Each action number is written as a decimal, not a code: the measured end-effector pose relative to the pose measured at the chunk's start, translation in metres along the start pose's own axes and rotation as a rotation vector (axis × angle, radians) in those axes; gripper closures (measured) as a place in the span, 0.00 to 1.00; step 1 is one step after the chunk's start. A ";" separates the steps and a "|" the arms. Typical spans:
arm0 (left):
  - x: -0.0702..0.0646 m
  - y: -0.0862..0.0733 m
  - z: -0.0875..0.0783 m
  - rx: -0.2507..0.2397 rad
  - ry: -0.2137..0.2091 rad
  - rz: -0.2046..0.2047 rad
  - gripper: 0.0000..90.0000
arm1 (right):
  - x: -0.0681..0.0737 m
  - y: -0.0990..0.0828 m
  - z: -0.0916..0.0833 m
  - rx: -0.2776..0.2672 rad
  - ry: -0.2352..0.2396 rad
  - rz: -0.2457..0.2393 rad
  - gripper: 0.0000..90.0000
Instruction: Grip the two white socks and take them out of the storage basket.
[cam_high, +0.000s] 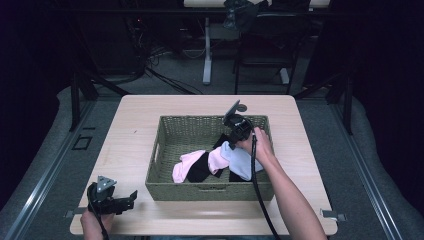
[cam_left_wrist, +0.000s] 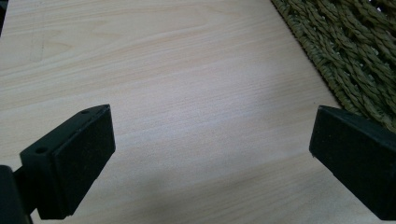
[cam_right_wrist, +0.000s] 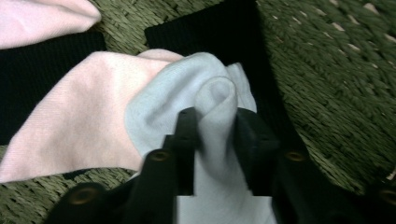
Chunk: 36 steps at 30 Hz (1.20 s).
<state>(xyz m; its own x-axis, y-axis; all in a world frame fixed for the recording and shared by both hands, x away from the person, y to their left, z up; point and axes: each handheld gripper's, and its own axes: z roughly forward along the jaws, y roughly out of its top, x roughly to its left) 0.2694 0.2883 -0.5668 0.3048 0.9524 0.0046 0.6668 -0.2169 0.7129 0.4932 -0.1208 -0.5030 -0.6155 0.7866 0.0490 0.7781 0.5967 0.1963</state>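
Fingertips of the right gripper (cam_high: 235, 134) sit low inside the woven basket (cam_high: 165, 150) in the high view, over the heap of socks, where the light blue sock (cam_high: 239, 159) lies at the right end beside a pink sock (cam_high: 186, 165) and a black sock (cam_high: 200, 169); the left gripper (cam_high: 131, 199) rests apart on the table (cam_high: 130, 125), near its front left corner. From the left gripper view, its two black pads (cam_left_wrist: 77, 163) stand wide with nothing between them but bare wood, the basket wall at the upper right. From the right gripper view, the jaws are pinched on a raised fold of the light blue sock (cam_right_wrist: 212, 105), pads pressing the cloth from both sides. Such a sock is probably light, soft and limp, so a bunched fold looks like the sound place to grip. Another pink sock (cam_right_wrist: 79, 116) touches it and may drag along, and the black cloth (cam_right_wrist: 219, 35) underneath could snag.
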 end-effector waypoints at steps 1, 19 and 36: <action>0.000 0.000 0.000 0.000 -0.001 -0.001 0.00 | 0.000 -0.001 -0.002 -0.013 -0.007 0.009 0.88; 0.000 0.001 0.000 0.000 0.000 0.002 0.00 | 0.000 -0.011 -0.047 -0.078 -0.027 -0.017 0.90; 0.000 0.001 0.000 0.004 -0.001 0.004 0.00 | 0.002 -0.006 -0.084 -0.056 -0.020 -0.048 0.90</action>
<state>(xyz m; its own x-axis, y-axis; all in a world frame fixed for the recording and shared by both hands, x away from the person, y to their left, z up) 0.2695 0.2882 -0.5660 0.3081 0.9513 0.0069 0.6684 -0.2217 0.7100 0.4764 -0.1362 -0.4218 -0.6489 0.7606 0.0192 0.7392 0.6243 0.2526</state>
